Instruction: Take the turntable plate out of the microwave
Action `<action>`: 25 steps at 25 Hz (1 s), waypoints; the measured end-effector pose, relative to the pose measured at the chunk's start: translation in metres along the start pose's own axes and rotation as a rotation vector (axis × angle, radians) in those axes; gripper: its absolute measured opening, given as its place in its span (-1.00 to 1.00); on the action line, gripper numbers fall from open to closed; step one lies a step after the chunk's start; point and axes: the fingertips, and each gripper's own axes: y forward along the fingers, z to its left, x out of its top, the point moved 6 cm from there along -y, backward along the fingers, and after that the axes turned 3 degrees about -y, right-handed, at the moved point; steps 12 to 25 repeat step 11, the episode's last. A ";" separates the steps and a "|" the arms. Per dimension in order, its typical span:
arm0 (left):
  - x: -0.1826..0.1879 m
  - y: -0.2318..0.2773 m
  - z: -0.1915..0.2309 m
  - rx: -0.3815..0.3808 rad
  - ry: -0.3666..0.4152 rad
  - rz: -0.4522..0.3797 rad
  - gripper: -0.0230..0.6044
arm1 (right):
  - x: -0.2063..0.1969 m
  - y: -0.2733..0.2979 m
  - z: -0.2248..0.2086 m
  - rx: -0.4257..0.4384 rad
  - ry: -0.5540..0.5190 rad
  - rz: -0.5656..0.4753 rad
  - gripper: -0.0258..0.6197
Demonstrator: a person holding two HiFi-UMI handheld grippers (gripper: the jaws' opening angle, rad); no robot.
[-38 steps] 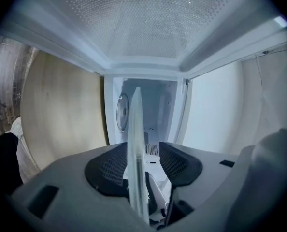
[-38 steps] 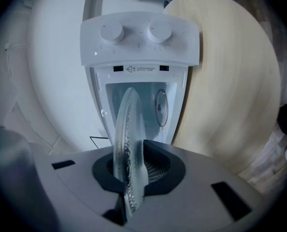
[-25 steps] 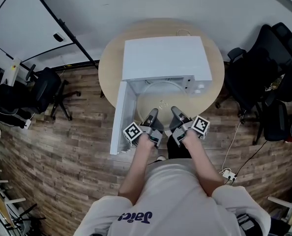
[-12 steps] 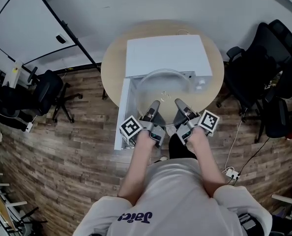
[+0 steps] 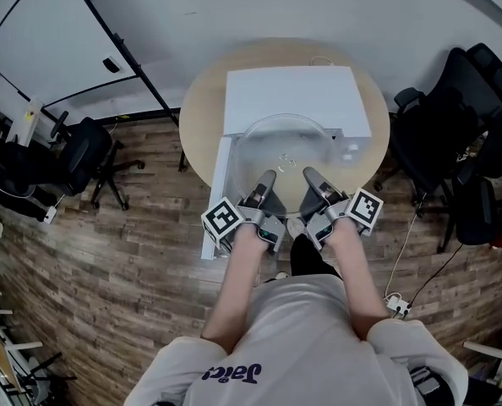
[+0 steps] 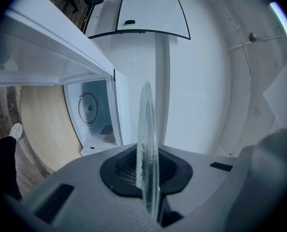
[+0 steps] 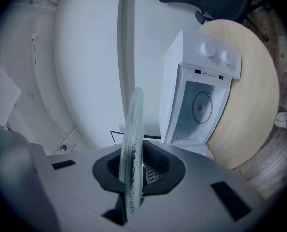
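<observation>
The left gripper (image 5: 265, 179) and right gripper (image 5: 311, 177) each pinch the near rim of the glass turntable plate (image 5: 285, 140). It hangs level, outside the open microwave (image 5: 295, 91) on the tabletop (image 5: 202, 118).

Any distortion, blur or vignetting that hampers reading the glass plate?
Head view: sharp, evenly lit, fisheye-bent at the edges; the clear turntable plate is faint against the white microwave. Left gripper view: dark vignetted corners, plate rim close and soft. Right gripper view: the same.
</observation>
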 end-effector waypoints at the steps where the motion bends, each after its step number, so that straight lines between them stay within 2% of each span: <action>1: 0.001 0.001 -0.001 -0.005 -0.001 -0.001 -0.82 | 0.001 0.001 0.001 -0.001 -0.004 0.001 -0.82; 8: 0.004 0.001 -0.002 -0.035 -0.035 -0.011 -0.82 | 0.001 0.006 0.005 -0.001 -0.031 0.011 -0.82; 25: 0.005 0.000 0.000 -0.036 -0.039 -0.012 -0.82 | 0.000 0.006 0.004 -0.006 -0.032 0.011 -0.82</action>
